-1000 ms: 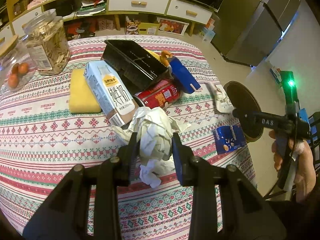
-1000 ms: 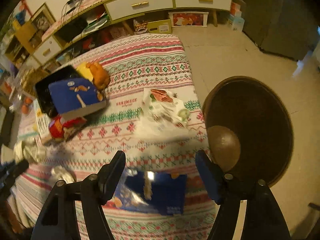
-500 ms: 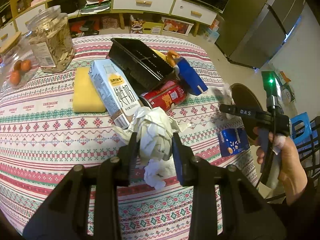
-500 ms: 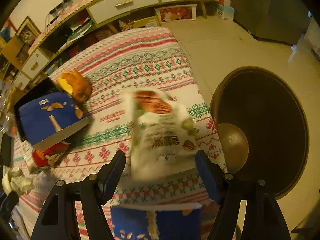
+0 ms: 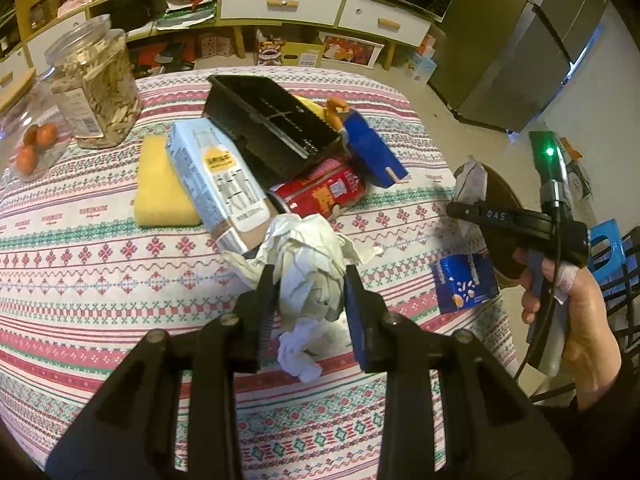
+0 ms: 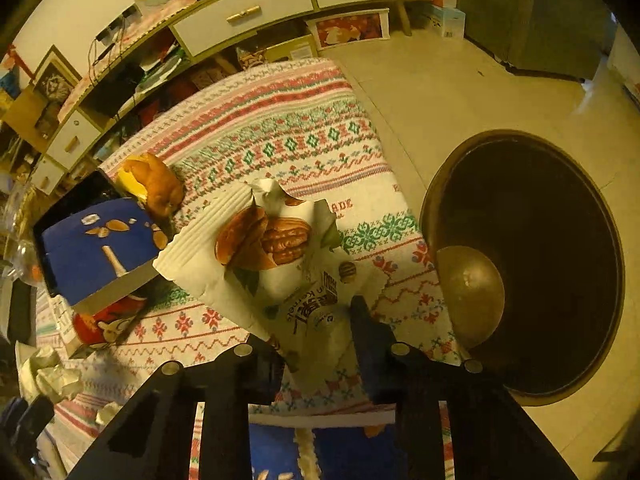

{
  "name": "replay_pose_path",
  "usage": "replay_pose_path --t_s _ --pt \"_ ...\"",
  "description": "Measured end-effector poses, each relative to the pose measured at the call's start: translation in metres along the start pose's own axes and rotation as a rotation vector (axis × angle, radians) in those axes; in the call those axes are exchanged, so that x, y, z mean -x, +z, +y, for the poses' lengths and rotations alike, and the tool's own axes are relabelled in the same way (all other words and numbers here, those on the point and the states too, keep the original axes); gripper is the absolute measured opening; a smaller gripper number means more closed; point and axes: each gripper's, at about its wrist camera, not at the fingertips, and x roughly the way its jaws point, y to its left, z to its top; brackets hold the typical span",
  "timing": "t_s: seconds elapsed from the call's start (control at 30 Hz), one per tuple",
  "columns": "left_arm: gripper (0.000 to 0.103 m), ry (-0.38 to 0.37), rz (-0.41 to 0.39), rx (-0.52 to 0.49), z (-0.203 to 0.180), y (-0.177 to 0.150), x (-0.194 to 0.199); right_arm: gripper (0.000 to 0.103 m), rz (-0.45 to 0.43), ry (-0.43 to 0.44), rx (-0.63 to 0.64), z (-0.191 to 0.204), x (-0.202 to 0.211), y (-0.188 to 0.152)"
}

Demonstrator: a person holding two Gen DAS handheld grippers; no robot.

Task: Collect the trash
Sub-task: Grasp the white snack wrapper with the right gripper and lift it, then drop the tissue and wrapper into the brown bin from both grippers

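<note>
My left gripper (image 5: 309,284) is shut on a crumpled white paper wad (image 5: 308,248), just above the patterned tablecloth (image 5: 100,264). A white snack bag (image 6: 264,248) with a nut picture lies near the table's right edge. My right gripper (image 6: 316,328) has its jaws closing, and the bag's near edge is pinched between the pads. In the left wrist view a hand holds that gripper (image 5: 464,210), with the bag (image 5: 474,178) standing up at its tips.
A milk carton (image 5: 218,178), red can (image 5: 320,194), black tray (image 5: 272,128), blue box (image 5: 372,148) and yellow sponge (image 5: 160,184) crowd the table's middle. A blue wrapper (image 5: 464,284) lies at the right edge. A dark round bin (image 6: 532,264) stands on the floor beside the table.
My right gripper came down over the white snack bag and its wide jaws closed onto the bag's near edge. The left gripper kept still with the paper wad.
</note>
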Motion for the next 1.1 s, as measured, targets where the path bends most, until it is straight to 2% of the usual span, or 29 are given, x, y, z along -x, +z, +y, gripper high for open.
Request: replay_pose_path --t_s 0.1,0.3,0.47,0.57,0.67,0.83,1.1 --pt "0.034 -0.015 -0.006 -0.001 -0.011 0.004 -0.002 0.03 -0.034 0.008 -0.002 -0.01 0.018 0.001" --pt "0.034 -0.092 -0.03 -0.002 -0.05 0.012 -0.007 0.03 -0.075 -0.005 -0.05 -0.054 0.053 -0.004" --pt "0.034 -0.101 -0.035 -0.078 -0.093 0.019 -0.019 0.03 -0.069 -0.06 -0.094 -0.103 0.069 -0.011" --pt "0.034 -0.107 -0.013 -0.138 -0.125 0.024 -0.033 0.03 -0.061 -0.073 -0.144 -0.132 0.073 -0.011" --pt "0.034 -0.145 0.014 -0.176 -0.162 0.03 -0.049 0.03 -0.053 -0.069 -0.201 -0.159 0.077 -0.016" --pt "0.035 -0.192 0.068 -0.253 -0.227 0.041 -0.086 0.031 -0.046 -0.07 -0.228 -0.177 0.083 -0.021" --pt "0.039 -0.212 0.183 -0.258 -0.27 0.05 -0.15 0.031 -0.039 -0.054 -0.267 -0.204 0.084 -0.026"
